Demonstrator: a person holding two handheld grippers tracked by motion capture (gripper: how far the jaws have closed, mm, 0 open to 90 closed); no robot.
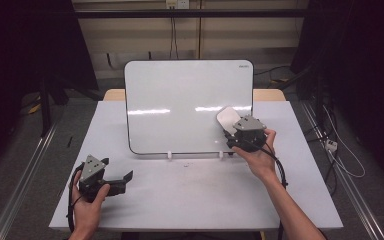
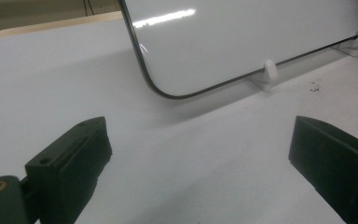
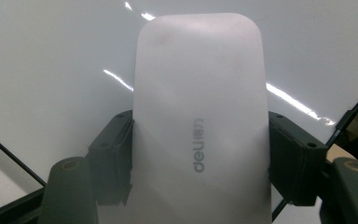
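While the right gripper (image 1: pixel 231 131) presses it flat against the whiteboard (image 1: pixel 180 105), the eraser (image 3: pixel 200 116) shows as a smooth, milky-white plastic block with rounded corners and a faintly matte back, a grey "deli" logo printed along its length in the right gripper view. Both black jaws clamp its long sides, so this gripper is closed on the eraser. From the high view the eraser (image 1: pixel 228 119) sits on the board's lower right area, just above the bottom edge, with the person's right hand (image 1: pixel 257 155) behind the gripper body and its grey three-cornered plate. The whiteboard is a glossy white panel with a thin dark rim and rounded corners, standing tilted back on small white plastic feet (image 2: pixel 269 72); streaks of reflected light run across its surface, which looks clean. It stands on a matte white table (image 1: pixel 180 200) whose top carries a few tiny dark specks near the board's foot. The left gripper (image 1: pixel 122 178) rests low on the near left part of the table, well apart from the board, held in the left hand (image 1: pixel 87 200); in the left gripper view its two blocky black jaws stand wide apart with bare tabletop between them, holding nothing. The jaws are hard, angular plastic with a brass-coloured fitting at the base.
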